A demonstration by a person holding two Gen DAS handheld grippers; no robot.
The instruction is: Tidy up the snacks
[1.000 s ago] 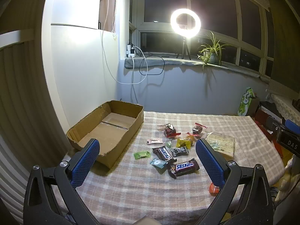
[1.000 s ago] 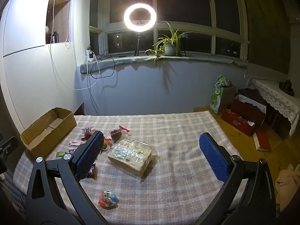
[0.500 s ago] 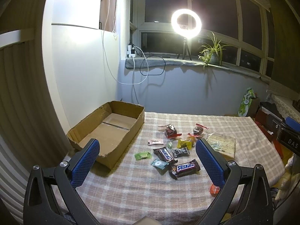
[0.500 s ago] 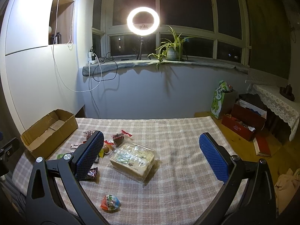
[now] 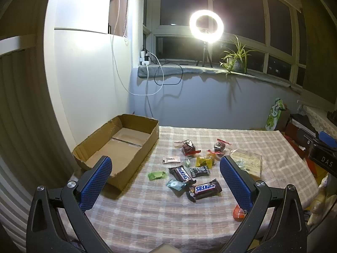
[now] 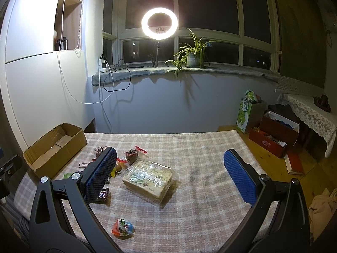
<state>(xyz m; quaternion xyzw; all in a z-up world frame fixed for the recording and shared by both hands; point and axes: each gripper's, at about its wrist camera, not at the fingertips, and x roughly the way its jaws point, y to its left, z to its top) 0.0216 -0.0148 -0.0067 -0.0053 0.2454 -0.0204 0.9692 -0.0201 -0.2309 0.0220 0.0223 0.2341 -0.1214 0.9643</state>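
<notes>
Several snacks lie on a checked tablecloth (image 5: 147, 210): a Snickers bar (image 5: 204, 189), a second chocolate bar (image 5: 181, 173), a yellow candy (image 5: 203, 161), a green candy (image 5: 157, 175) and two dark wrapped cakes (image 5: 187, 147). An empty cardboard box (image 5: 118, 147) stands at the left. A clear pack of biscuits (image 6: 147, 178) lies mid-table, and a round red-and-blue sweet (image 6: 123, 227) nearer me. My left gripper (image 5: 166, 181) is open above the near edge. My right gripper (image 6: 170, 175) is open, with the biscuit pack between its fingers in view.
The cardboard box also shows in the right wrist view (image 6: 53, 147). A ring light (image 6: 159, 22) and a potted plant (image 6: 192, 58) stand on the window sill. Boxes and a green bag (image 6: 247, 110) stand on the floor to the right of the table.
Both grippers have risen and drawn back slightly; the snacks sit a little lower in both views. Nothing on the table has moved.
</notes>
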